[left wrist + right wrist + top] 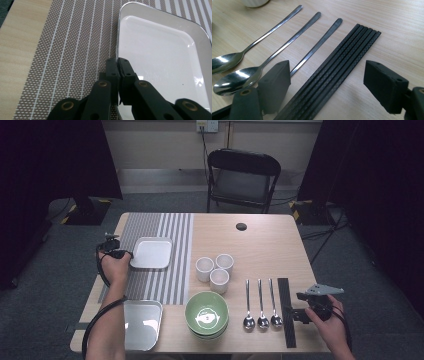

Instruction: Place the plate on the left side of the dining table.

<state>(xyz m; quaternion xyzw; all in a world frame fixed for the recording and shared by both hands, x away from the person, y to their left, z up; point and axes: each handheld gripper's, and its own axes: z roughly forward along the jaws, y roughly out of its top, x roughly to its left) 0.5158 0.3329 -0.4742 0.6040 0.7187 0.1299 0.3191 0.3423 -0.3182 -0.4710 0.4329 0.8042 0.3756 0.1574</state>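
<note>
A white square plate (151, 252) lies on the striped placemat (175, 275) at the table's left. My left gripper (126, 254) is shut on the plate's near-left rim; in the left gripper view the two jaws (118, 62) pinch the plate's (160, 57) edge over the placemat (70, 50). At the right, my right gripper (299, 307) stands open beside a row of black chopsticks (286, 310). In the right gripper view the gripper's (329, 85) jaws straddle the chopsticks (342, 62) without touching them.
Three spoons (261, 305) (287, 50) lie left of the chopsticks. Three white cups (215, 268) stand mid-table, stacked green bowls (207, 314) in front of them. A metal tray (142, 325) sits front left. A black chair (242, 177) stands behind the table.
</note>
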